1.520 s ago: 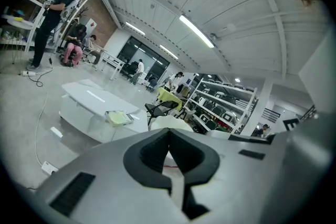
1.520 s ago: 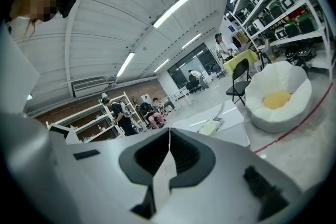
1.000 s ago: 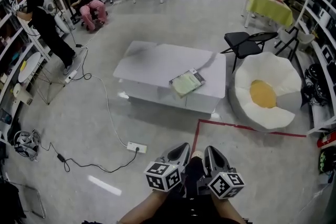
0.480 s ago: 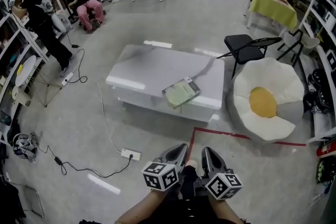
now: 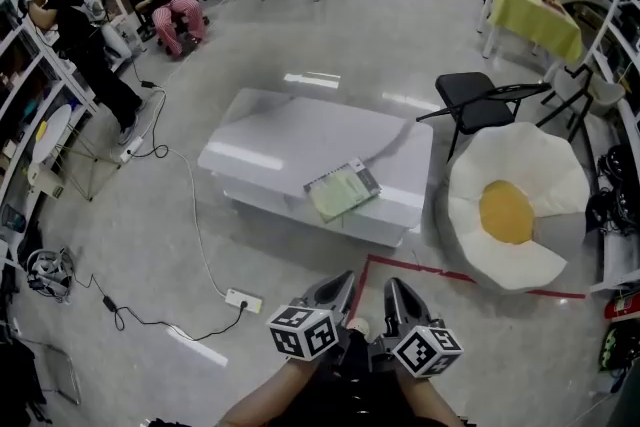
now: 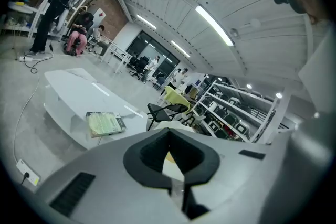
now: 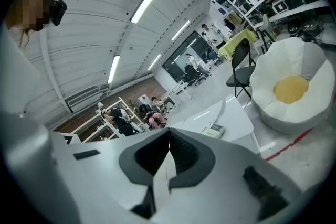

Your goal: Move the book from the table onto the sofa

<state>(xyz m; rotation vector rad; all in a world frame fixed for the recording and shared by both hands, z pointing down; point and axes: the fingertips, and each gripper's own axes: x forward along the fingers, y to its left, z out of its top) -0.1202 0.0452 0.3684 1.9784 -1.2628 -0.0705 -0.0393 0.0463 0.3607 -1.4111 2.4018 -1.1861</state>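
Note:
A green book [image 5: 342, 190] lies near the front edge of the low white table [image 5: 290, 135], ahead of me. The sofa [image 5: 515, 205], a white egg-shaped cushion seat with a yellow centre, stands right of the table. My left gripper [image 5: 336, 287] and right gripper [image 5: 392, 291] are side by side at the bottom of the head view, both shut and empty, well short of the table. In the left gripper view the book [image 6: 105, 124] lies beyond the closed left gripper [image 6: 169, 132]. The right gripper view shows the book [image 7: 213, 131] and sofa [image 7: 289, 86] past the closed right gripper [image 7: 169, 131].
A black folding chair [image 5: 480, 95] stands behind the sofa. A power strip [image 5: 243, 300] with a cable lies on the floor at the left, and a red tape line [image 5: 450, 275] runs before the sofa. People are by shelves [image 5: 40, 115] at the left; a green-covered table [image 5: 530, 15] stands at the far right.
Both grippers and the head camera have moved forward towards the table; the table, book and sofa sit lower and closer in the head view. Both grippers stay shut.

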